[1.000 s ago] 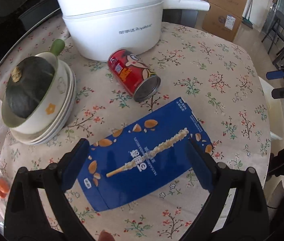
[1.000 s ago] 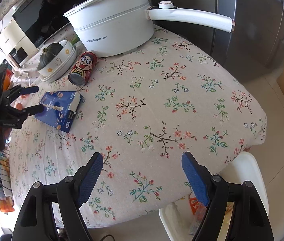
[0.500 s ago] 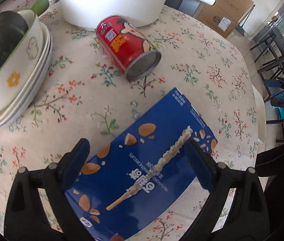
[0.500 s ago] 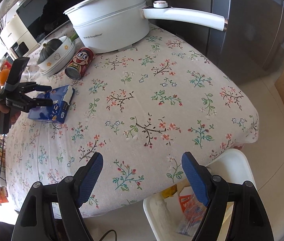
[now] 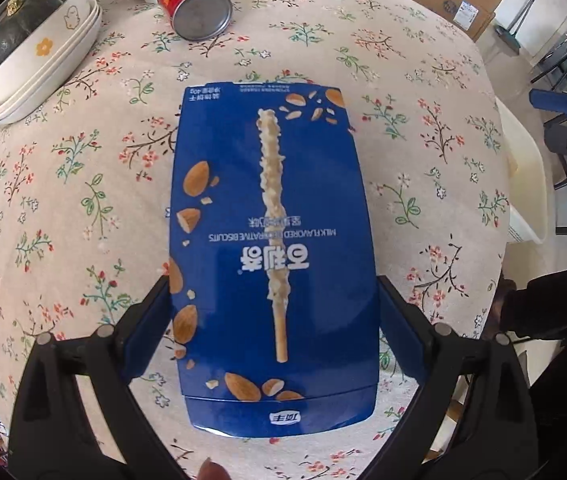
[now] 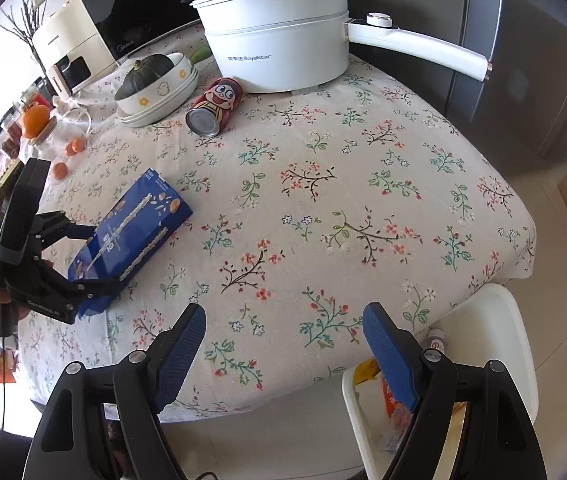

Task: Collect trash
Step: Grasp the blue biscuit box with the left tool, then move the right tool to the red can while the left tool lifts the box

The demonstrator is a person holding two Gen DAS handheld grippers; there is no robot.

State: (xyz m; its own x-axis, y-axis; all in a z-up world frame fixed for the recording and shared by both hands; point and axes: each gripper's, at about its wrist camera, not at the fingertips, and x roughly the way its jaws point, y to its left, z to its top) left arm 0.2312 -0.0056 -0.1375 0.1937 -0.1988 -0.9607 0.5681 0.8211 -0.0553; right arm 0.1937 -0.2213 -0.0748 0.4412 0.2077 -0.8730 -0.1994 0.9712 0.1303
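Observation:
A blue biscuit box (image 5: 271, 240) lies between the fingers of my left gripper (image 5: 275, 312); the pads touch its two long sides near its rear end. In the right wrist view the box (image 6: 139, 224) is tilted, its near end off the cloth in the left gripper (image 6: 83, 264). A red can (image 5: 195, 4) lies on its side beyond it, also in the right wrist view (image 6: 213, 108). My right gripper (image 6: 283, 344) is open and empty over the table's front edge, above a white trash bin (image 6: 479, 320) on the floor.
A white electric pot (image 6: 283, 52) with a long handle stands at the back. Stacked bowls with a dark squash (image 6: 151, 84) sit left of the can. Oranges (image 6: 65, 160) and appliances are at the far left. The bin also shows in the left wrist view (image 5: 523, 176).
My left gripper has moved onto the blue box and closed on its sides, lifting its near end. The right gripper has shifted a little over the table edge.

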